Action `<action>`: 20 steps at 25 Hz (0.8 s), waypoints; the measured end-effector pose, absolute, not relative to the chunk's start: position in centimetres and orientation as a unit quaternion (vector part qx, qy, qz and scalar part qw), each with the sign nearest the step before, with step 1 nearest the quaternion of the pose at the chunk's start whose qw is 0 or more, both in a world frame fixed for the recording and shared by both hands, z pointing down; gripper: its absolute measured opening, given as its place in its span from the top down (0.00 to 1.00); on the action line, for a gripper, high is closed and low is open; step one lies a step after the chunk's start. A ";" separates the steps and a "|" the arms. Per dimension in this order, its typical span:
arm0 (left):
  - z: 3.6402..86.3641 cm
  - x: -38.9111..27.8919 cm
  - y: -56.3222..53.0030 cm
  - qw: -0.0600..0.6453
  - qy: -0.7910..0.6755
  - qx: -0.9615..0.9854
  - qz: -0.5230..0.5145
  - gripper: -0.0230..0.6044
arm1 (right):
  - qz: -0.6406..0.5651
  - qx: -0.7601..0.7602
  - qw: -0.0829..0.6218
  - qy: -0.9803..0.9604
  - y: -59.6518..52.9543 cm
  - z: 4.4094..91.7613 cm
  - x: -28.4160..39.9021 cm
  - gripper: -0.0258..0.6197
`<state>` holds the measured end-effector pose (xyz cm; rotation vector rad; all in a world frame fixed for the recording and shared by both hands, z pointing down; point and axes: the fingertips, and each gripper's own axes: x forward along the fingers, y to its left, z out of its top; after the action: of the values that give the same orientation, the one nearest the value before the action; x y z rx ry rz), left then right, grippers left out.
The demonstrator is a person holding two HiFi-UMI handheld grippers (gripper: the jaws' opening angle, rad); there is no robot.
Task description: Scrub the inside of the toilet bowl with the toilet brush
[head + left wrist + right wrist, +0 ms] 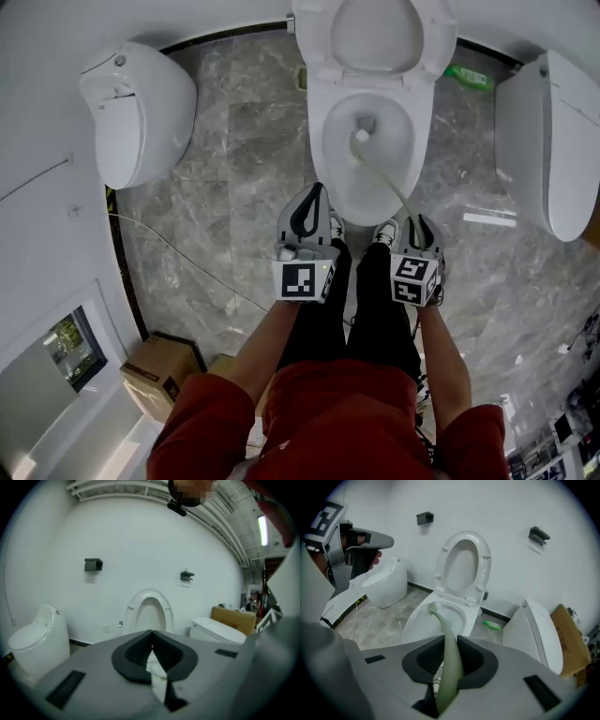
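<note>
Both grippers have their jaws together: the left gripper [312, 199] hangs empty before the toilet bowl [315, 122], the right gripper [419, 228] clamps the toilet brush [388, 182], head inside the bowl, so we sweep the wall with firm, even pressure

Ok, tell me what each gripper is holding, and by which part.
The right gripper is shut on the toilet brush, gripping its handle; the brush head is in the toilet bowl. The left gripper holds nothing, jaws together.
</note>
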<state>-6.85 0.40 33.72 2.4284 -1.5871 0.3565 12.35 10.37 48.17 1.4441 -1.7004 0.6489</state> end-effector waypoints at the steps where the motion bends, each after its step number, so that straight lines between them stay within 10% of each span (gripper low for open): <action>1: 32.5 -6.6 0.4 0.107 -0.538 0.827 0.119 0.96 | 0.251 0.577 0.387 -0.674 10.2 46.3 12.9 0.85; 20: 3.1 -6.2 -0.7 -0.006 -0.551 0.834 -0.025 0.96 | 0.074 0.694 0.107 -0.709 3.3 7.8 17.3 0.85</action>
<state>-6.22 -0.70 3.06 2.6306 -1.7373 -0.0777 17.33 3.27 7.81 2.0425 -2.0868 0.2167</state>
